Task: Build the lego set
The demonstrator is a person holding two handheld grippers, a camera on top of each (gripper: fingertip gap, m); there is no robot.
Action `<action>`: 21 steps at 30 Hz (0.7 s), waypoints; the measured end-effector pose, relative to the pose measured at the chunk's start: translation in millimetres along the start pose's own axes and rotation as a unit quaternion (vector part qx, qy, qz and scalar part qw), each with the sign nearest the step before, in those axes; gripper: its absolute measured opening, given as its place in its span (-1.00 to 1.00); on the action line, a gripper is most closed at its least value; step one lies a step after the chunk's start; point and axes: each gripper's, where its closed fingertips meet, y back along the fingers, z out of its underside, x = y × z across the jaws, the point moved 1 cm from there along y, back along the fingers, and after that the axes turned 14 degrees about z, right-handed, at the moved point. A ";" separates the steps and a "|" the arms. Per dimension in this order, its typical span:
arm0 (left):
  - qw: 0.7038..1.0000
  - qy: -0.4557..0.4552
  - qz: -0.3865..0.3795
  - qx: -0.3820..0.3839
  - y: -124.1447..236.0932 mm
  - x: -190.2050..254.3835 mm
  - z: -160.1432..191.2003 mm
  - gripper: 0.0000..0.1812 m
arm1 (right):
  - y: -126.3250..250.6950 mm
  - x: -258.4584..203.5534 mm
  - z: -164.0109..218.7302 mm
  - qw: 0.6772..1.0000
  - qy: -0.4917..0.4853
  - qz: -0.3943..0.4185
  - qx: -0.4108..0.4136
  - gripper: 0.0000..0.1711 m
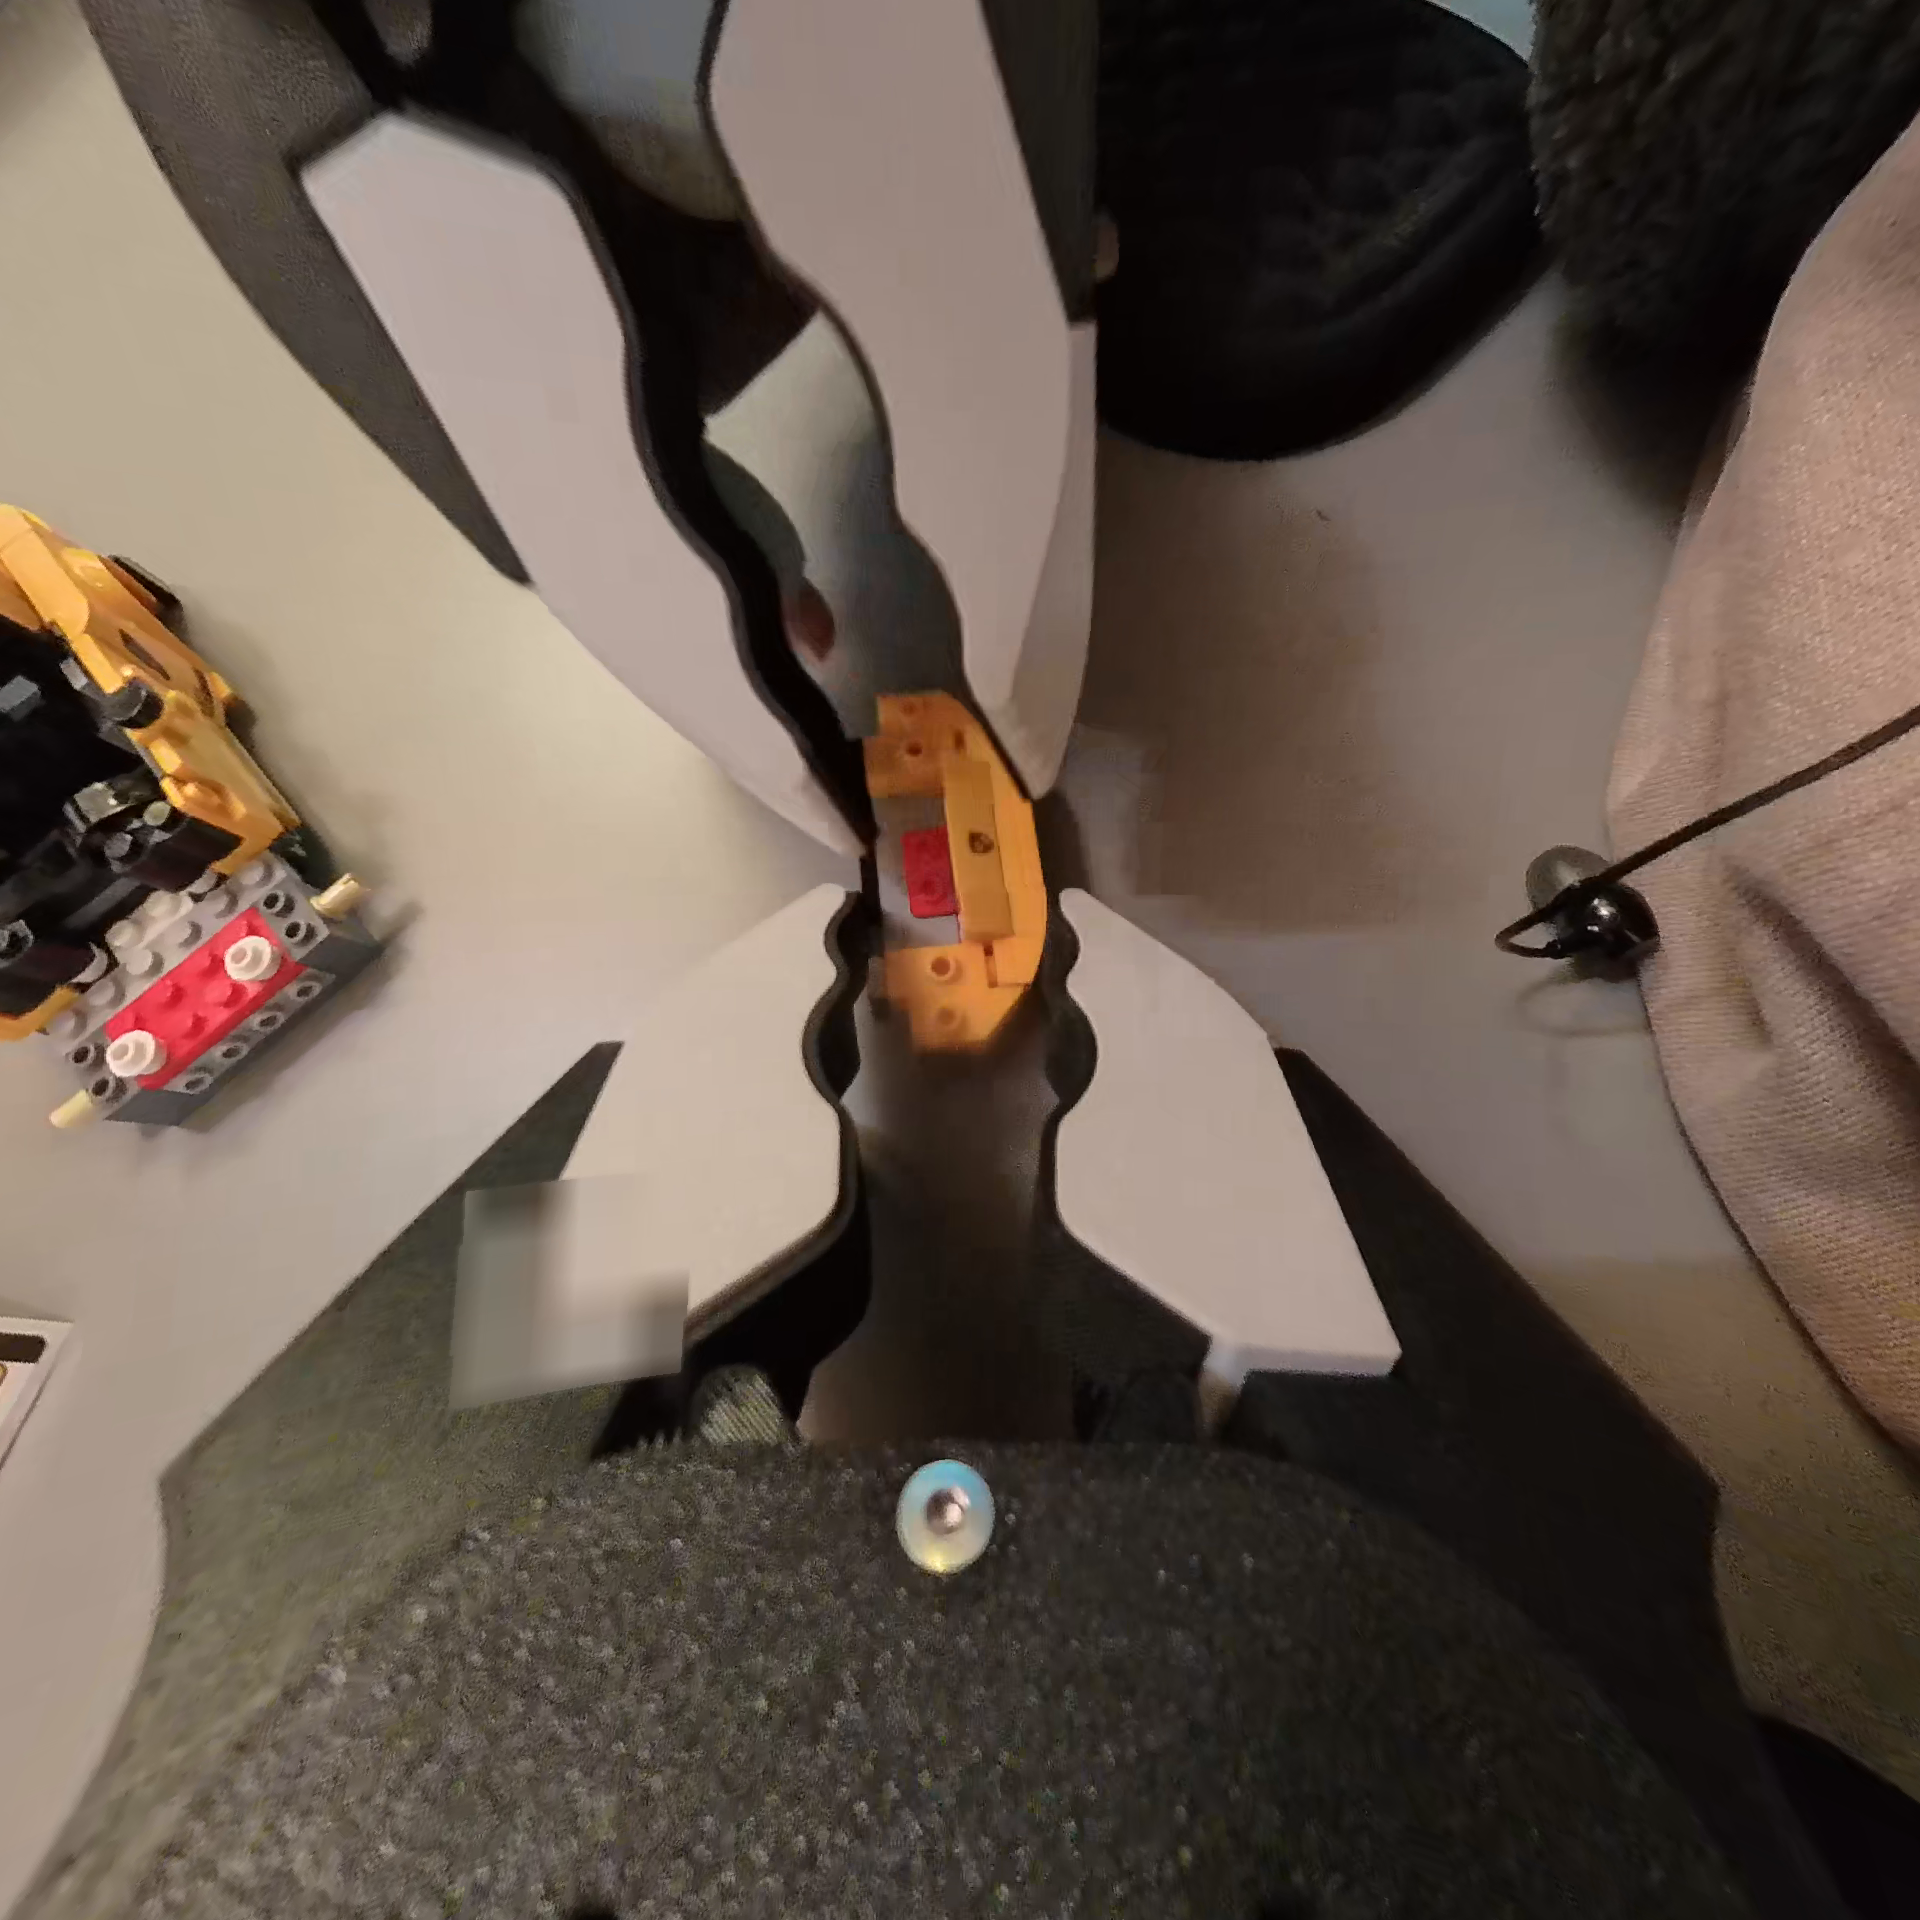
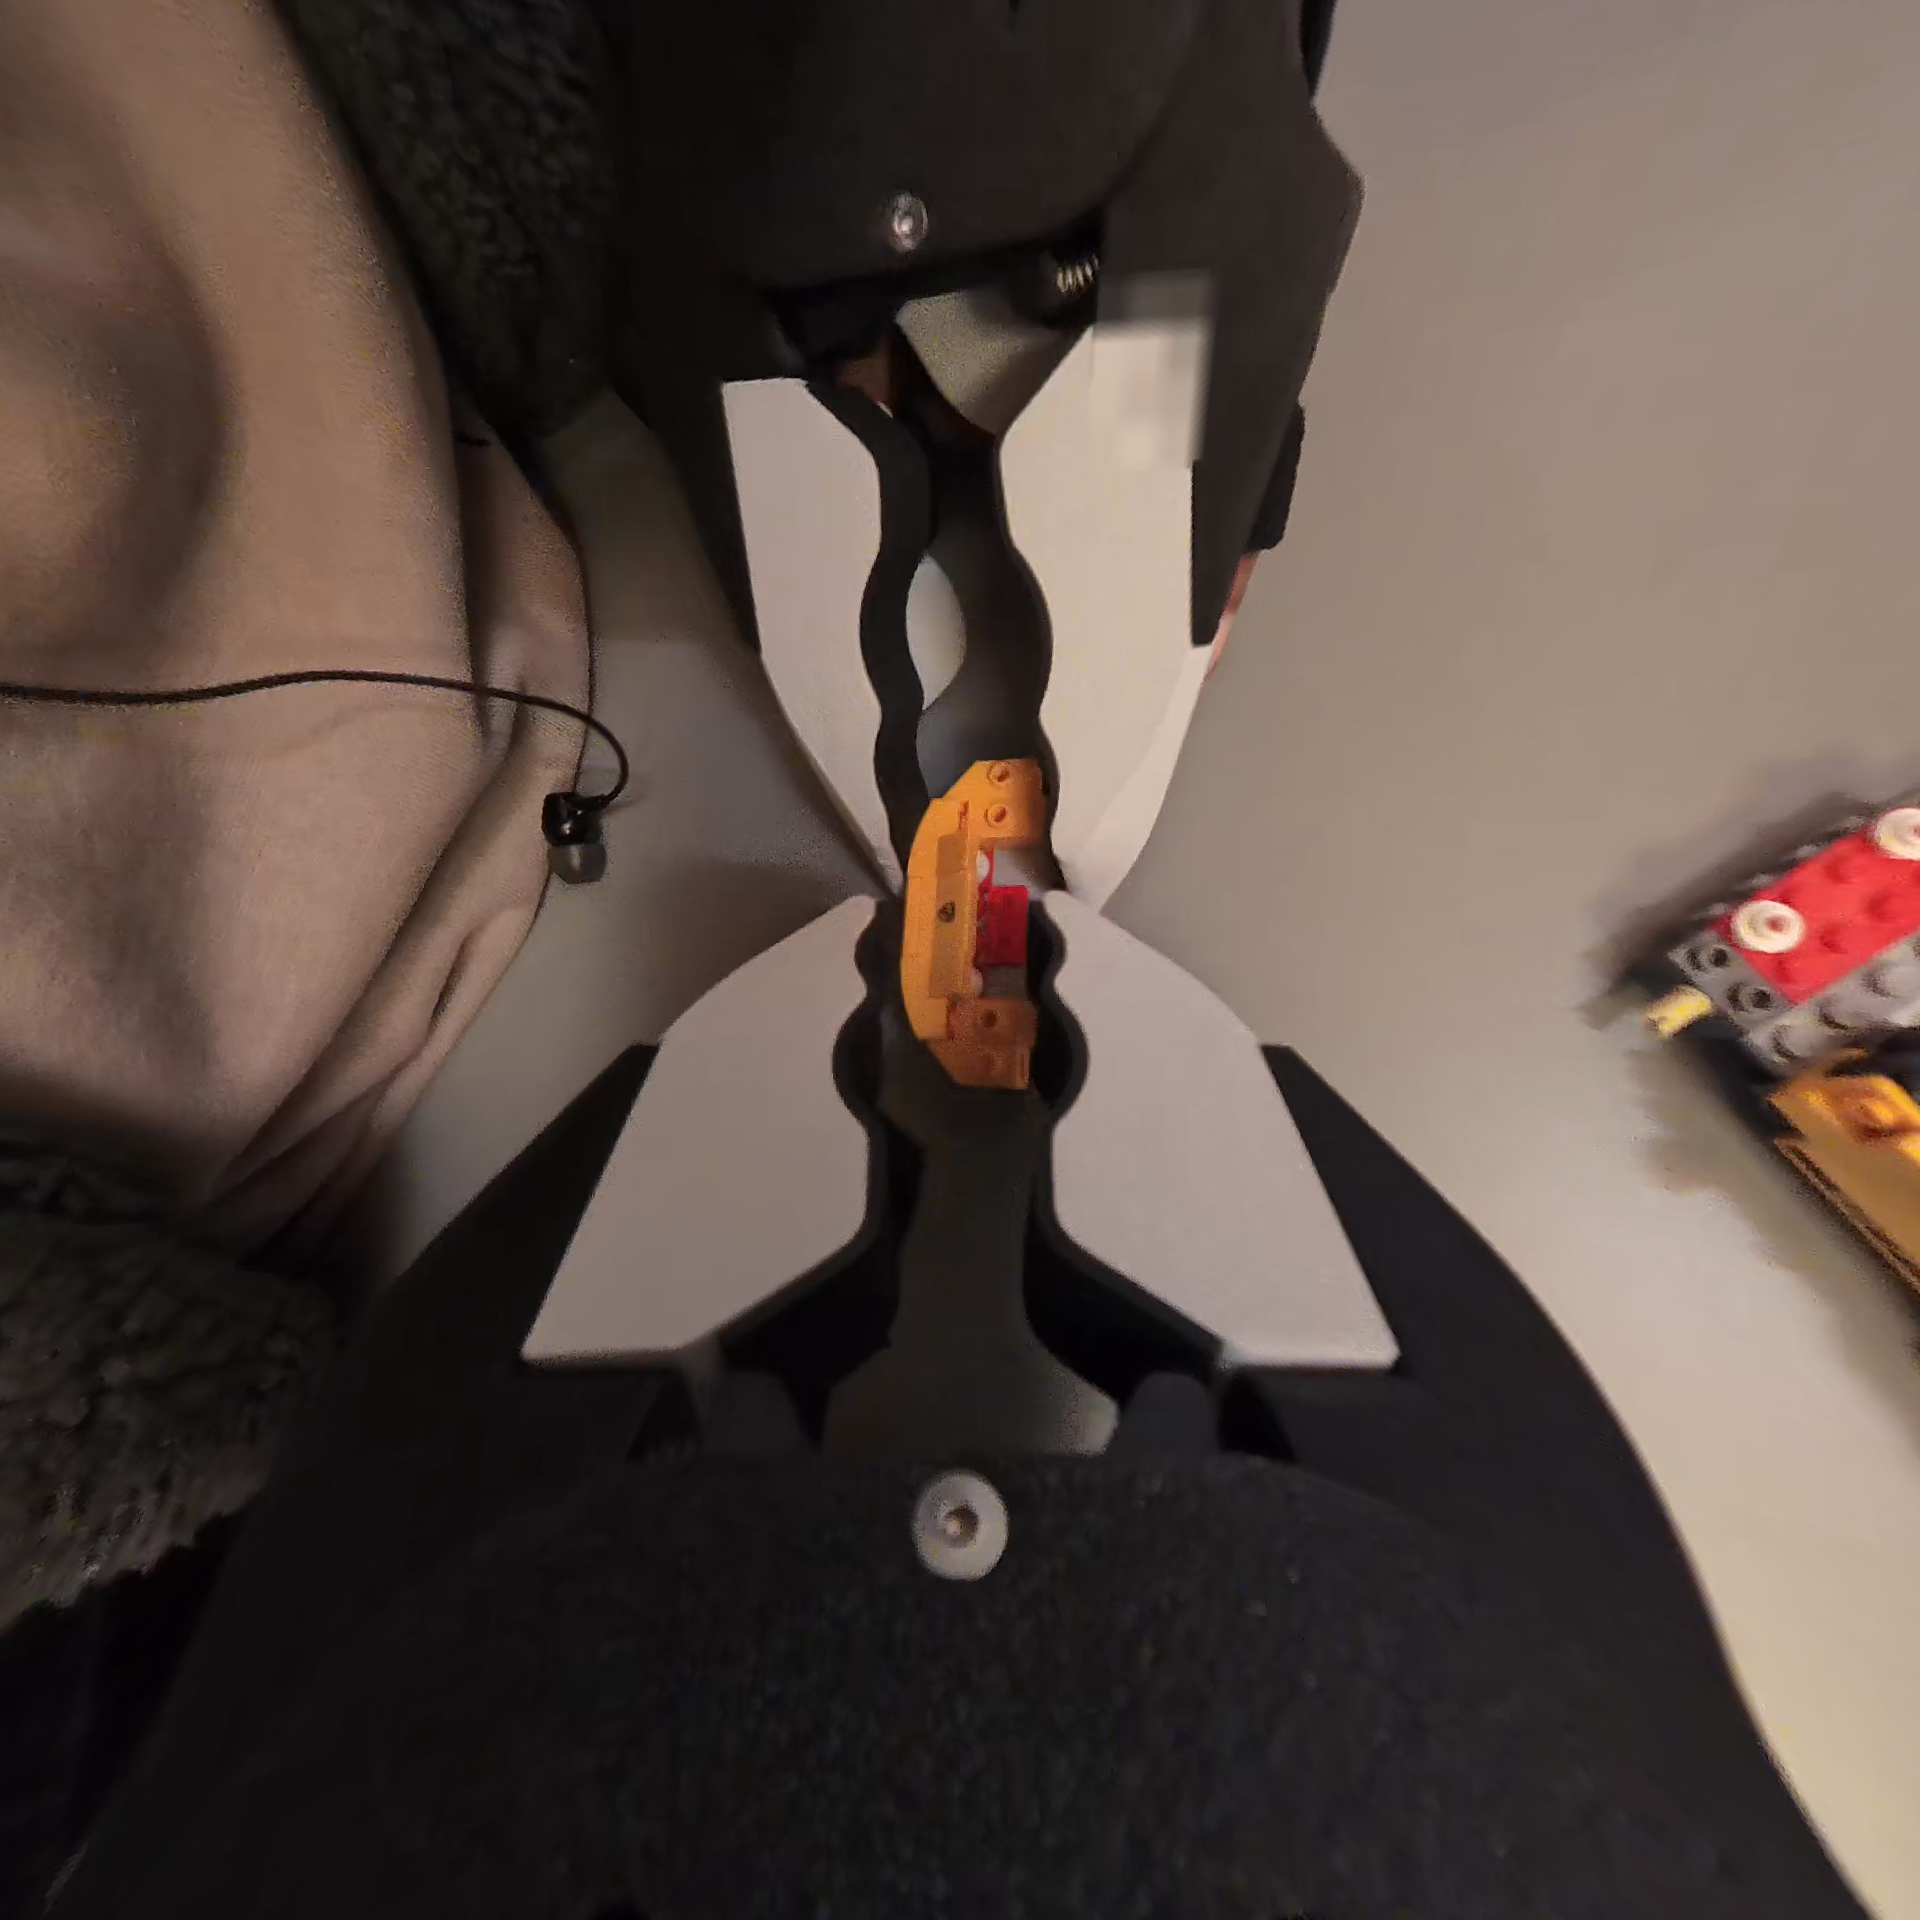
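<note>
A small orange curved lego sub-assembly (image 1: 951, 883) with a red and grey inner part hangs above the table, held between both grippers tip to tip. My left gripper (image 1: 956, 940) is shut on its lower end. My right gripper (image 1: 940, 810) comes in from above in the left wrist view and grips its other end. The right wrist view shows the same piece (image 2: 961, 925), with my right gripper (image 2: 966, 935) shut on it and my left gripper (image 2: 982, 878) opposite. The partly built model (image 1: 156, 883), orange and black on a grey base with a red plate, lies on the table (image 1: 468, 727); it also shows in the right wrist view (image 2: 1818, 987).
A person's beige garment (image 1: 1787, 831) with a black cord and toggle (image 1: 1579, 914) is close beside the grippers, also in the right wrist view (image 2: 260, 623). A dark fleecy sleeve (image 2: 125, 1351) is near. A booklet corner (image 1: 26, 1371) lies at the left edge. My left and right fingertips are right by each other.
</note>
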 end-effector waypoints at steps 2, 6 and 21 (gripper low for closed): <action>1.000 0.001 0.001 0.000 0.1 0.1 0.0 -0.64 | 4.8 1.1 3.4 1.000 0.014 0.020 0.008 -0.60; 1.000 0.002 0.001 0.000 0.3 0.2 0.1 -0.64 | -3.3 3.0 20.3 0.997 0.030 0.063 -0.013 -0.45; 1.000 0.012 0.006 0.001 1.7 1.1 0.8 -0.64 | -10.6 5.7 24.4 0.995 0.067 0.070 -0.021 -0.63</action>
